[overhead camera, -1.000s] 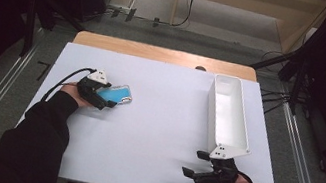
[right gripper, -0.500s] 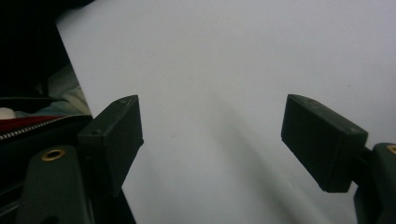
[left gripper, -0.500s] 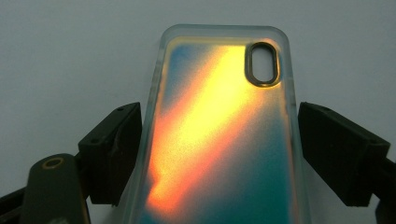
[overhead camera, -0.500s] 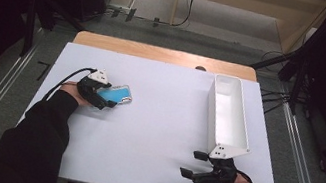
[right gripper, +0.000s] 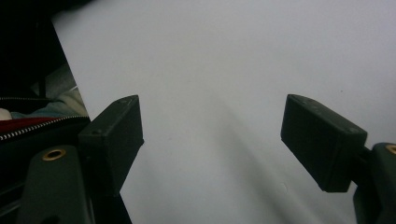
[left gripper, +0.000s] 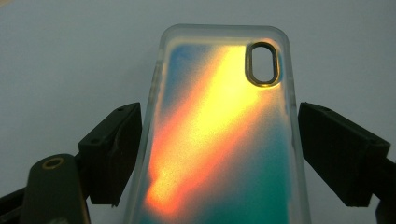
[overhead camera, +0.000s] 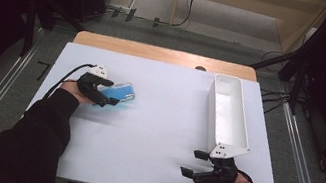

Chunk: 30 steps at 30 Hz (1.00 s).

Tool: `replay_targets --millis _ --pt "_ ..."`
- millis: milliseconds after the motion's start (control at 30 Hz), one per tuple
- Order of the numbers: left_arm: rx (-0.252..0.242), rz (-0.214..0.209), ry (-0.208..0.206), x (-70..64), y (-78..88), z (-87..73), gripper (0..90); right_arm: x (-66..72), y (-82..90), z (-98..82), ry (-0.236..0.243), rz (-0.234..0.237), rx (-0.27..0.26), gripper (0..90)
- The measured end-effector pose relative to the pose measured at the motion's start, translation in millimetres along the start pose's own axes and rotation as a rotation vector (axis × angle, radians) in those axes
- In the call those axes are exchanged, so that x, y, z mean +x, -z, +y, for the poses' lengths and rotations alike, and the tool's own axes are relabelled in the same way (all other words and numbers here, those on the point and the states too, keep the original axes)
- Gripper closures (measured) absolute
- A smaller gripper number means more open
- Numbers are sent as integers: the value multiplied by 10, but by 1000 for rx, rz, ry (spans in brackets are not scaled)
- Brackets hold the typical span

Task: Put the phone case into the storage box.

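A clear phone case (overhead camera: pixel 121 93) with a blue, orange and yellow back lies at the left of the white tabletop (overhead camera: pixel 158 136). My left gripper (overhead camera: pixel 108 94) reaches over it from the left. In the left gripper view the phone case (left gripper: pixel 219 116) runs up between the two black jaws, camera hole at the far end, and both pads (left gripper: pixel 114 149) meet its long edges. Whether it is lifted off the table I cannot tell. My right gripper (overhead camera: pixel 193 163) sits near the table's front right, jaws wide apart. In the right gripper view that gripper (right gripper: pixel 212 135) has bare white table between its jaws.
A long white bin (overhead camera: pixel 214 105) stands at the right, its near end just beyond the right gripper. A wooden strip (overhead camera: pixel 157 52) edges the table's far side. Metal rails and dark stands flank the table on the floor.
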<state>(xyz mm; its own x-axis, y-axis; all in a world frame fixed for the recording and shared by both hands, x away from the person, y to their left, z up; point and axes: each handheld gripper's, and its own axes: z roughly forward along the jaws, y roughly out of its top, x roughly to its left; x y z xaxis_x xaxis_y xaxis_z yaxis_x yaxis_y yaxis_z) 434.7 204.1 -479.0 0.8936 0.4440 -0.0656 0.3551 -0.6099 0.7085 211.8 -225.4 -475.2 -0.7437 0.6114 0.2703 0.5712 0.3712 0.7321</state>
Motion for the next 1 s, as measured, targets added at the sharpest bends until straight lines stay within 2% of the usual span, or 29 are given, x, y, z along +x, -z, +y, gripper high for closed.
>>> replay_targets --millis 100,200,300,367,433,533,600,700,833,867,967,1000 --pt "-3 3 14 -30 26 31 162 3 -1 0 4 -3 1 197" --pt "-5 0 39 -76 46 82 162 13 5 -5 43 -21 -16 205" --pt "-26 -2 73 -122 68 135 162 17 20 -1 40 -27 -26 204" --pt "-39 4 75 -156 82 163 162 14 20 -2 39 -29 -28 204" --pt "-54 16 76 -192 104 198 162 10 17 -3 29 -23 -17 204" --pt "-76 23 112 -242 140 243 162 4 17 -1 9 -21 -3 205" --pt "-79 45 104 -286 158 270 162 2 19 3 7 -26 2 204" --pt "-105 48 124 -343 184 290 162 -9 20 7 -9 -25 8 204" --pt "-109 62 143 -403 210 305 162 -25 24 16 -39 -31 14 204" --pt "-116 62 147 -416 215 307 162 -30 24 19 -49 -25 10 204" --pt "-131 68 176 -447 232 299 162 -79 18 36 -81 37 22 205" --pt "-132 75 180 -461 235 295 162 -87 16 39 -85 41 23 204"
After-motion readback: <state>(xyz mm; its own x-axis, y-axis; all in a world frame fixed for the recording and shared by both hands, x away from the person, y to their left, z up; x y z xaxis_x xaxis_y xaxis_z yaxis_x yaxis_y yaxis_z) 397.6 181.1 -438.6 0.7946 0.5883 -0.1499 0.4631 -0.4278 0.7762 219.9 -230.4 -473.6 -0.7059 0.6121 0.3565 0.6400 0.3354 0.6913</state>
